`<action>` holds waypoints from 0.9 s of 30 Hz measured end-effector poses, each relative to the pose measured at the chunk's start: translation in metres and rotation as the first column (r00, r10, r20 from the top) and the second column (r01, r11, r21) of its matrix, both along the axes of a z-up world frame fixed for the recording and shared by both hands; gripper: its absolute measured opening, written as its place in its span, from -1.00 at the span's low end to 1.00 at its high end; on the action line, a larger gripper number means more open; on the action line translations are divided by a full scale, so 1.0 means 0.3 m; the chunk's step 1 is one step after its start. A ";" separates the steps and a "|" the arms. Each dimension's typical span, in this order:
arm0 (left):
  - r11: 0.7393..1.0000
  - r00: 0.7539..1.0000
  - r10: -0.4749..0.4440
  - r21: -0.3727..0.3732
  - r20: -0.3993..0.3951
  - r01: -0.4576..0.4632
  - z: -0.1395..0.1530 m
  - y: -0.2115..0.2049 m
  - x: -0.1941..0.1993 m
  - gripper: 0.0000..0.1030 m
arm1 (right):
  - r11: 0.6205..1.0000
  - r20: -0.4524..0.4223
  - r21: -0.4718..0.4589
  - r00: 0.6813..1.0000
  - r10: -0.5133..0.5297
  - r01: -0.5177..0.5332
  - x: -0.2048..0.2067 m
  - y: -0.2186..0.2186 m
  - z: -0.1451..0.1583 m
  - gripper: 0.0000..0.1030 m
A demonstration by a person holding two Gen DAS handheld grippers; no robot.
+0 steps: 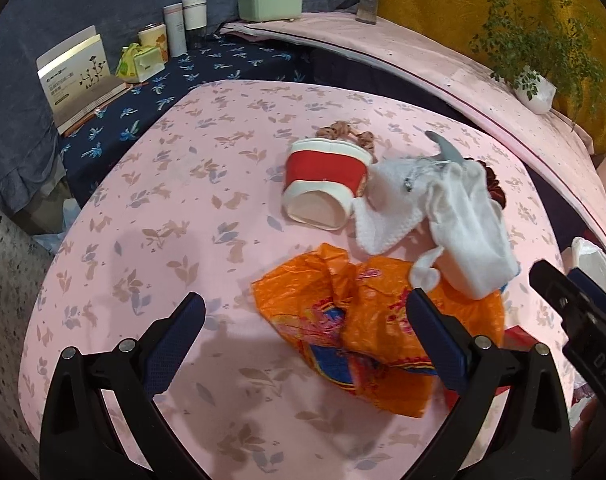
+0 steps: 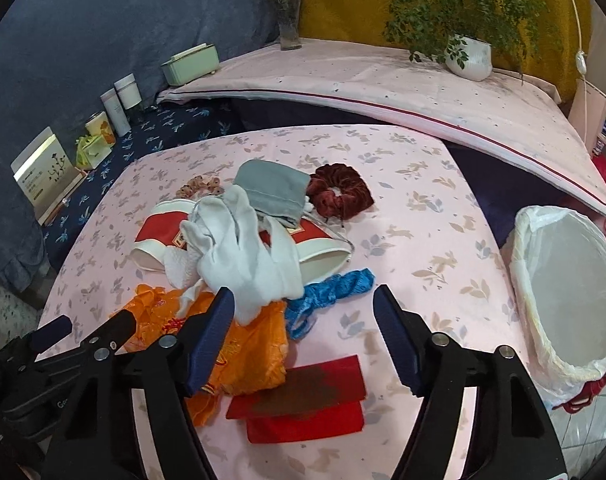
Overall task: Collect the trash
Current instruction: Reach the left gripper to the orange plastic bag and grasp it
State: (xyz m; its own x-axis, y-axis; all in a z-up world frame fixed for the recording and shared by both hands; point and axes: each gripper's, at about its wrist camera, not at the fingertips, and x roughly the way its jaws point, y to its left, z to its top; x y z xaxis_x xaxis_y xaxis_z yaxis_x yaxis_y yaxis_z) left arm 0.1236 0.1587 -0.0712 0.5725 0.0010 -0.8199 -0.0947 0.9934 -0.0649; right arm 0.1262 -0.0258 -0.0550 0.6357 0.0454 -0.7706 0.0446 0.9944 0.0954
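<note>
In the left wrist view, the left gripper [image 1: 306, 322] hangs over a table covered with a pink cloth [image 1: 151, 208], its jaws spread wide with nothing pressed between them. The crumpled orange plastic bag [image 1: 343, 320] lies on the cloth between and just beyond its fingers, the right-hand one standing in front of the bag's edge. Further back a red and white paper cup [image 1: 323, 176] lies on its side, and beside it a heap of white cloths [image 1: 455, 216] rests partly on the bag and over a second cup. The tip of the right gripper [image 1: 575, 312] shows at the right edge. In the right wrist view, the right gripper [image 2: 305, 306] has its jaws partly apart and grips nothing; they frame a blue strip of wrapper [image 2: 331, 292] and, nearer the camera, a pair of red envelopes [image 2: 303, 400] lying flat on the cloth. Its left finger crosses in front of the orange bag [image 2: 247, 352] and the lower end of the white cloths [image 2: 239, 256]. Behind them lie a grey pouch [image 2: 271, 188] and a dark red scrunchie [image 2: 341, 194]. A bin lined with a white bag [image 2: 567, 280] stands just off the table's right side, with nothing visible inside it.
</note>
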 end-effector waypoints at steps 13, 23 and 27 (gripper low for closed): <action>1.000 1.000 -0.001 -0.010 -0.025 0.001 -0.048 0.053 -0.022 0.85 | 0.999 -0.013 0.016 0.999 0.043 -0.043 0.045 0.051 -0.056 -0.78; 0.991 0.990 -0.127 -0.056 -0.065 0.124 -0.089 -0.127 0.033 0.44 | 0.998 0.076 0.031 0.996 -0.050 0.048 -0.033 -0.085 0.089 -0.79; 0.986 0.981 -0.163 -0.062 -0.107 0.157 -0.127 -0.188 0.050 0.05 | 0.997 0.080 0.033 0.994 -0.077 0.074 -0.067 -0.126 0.103 -0.79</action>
